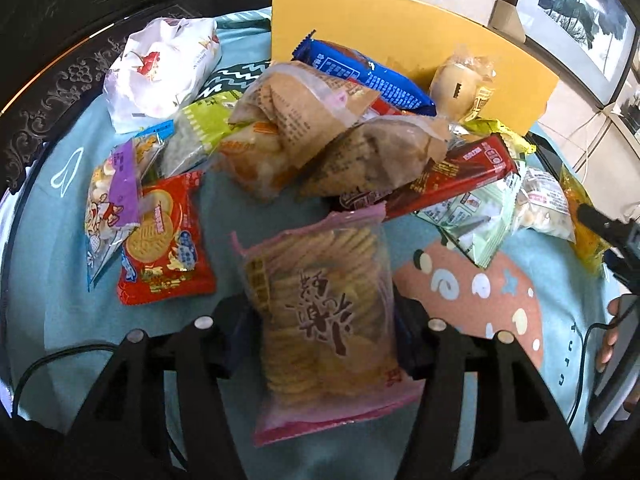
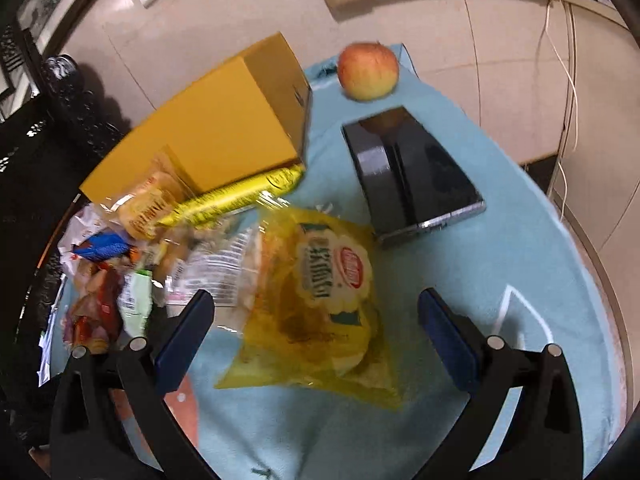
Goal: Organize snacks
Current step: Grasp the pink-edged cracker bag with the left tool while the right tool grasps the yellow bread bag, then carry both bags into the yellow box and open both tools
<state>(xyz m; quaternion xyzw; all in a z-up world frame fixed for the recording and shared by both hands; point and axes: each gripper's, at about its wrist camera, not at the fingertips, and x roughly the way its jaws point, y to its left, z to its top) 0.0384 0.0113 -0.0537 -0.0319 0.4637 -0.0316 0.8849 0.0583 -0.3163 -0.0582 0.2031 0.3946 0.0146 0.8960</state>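
Snacks lie in a heap (image 1: 344, 136) on the blue cloth (image 1: 52, 240) in front of a yellow box (image 2: 224, 128) — one pink-edged cracker bag (image 1: 324, 320) sits at the near edge of the heap, and the left gripper (image 1: 320, 344) is closed on its two sides. The right gripper (image 2: 316, 340) has its jaws wide apart, with a yellow snack bag (image 2: 320, 300) lying between them, not pressed. Farther on the cloth are a black box (image 2: 416, 176) and an apple (image 2: 368, 70).
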